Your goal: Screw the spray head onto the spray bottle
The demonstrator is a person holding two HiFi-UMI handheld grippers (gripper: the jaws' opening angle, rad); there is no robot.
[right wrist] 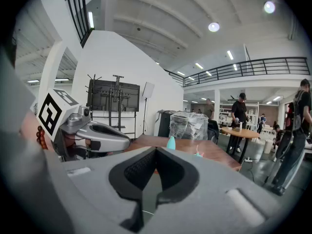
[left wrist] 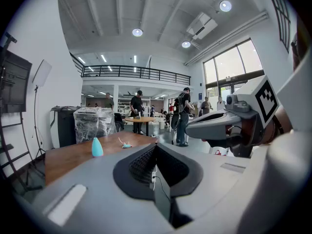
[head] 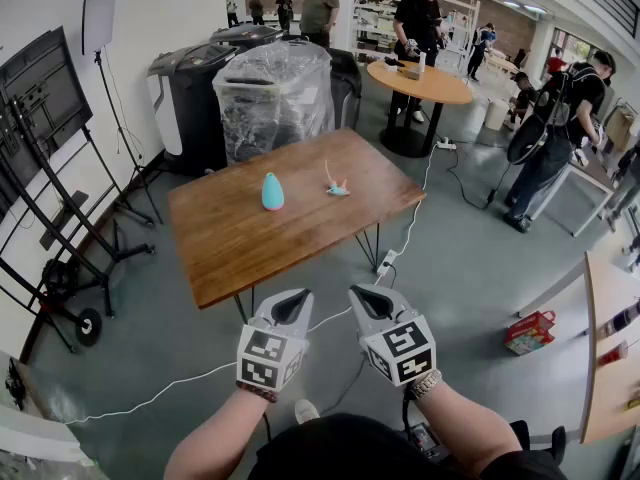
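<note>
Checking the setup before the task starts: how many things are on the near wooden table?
2. A teal spray bottle stands near the middle of the wooden table. The spray head lies apart from it, to its right in the head view. Nothing else shows there.

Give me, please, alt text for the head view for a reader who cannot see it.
The left gripper and right gripper, both shut and empty, hover side by side short of a wooden table. On it a teal spray bottle stands upright, the spray head lying apart to its right.
</note>
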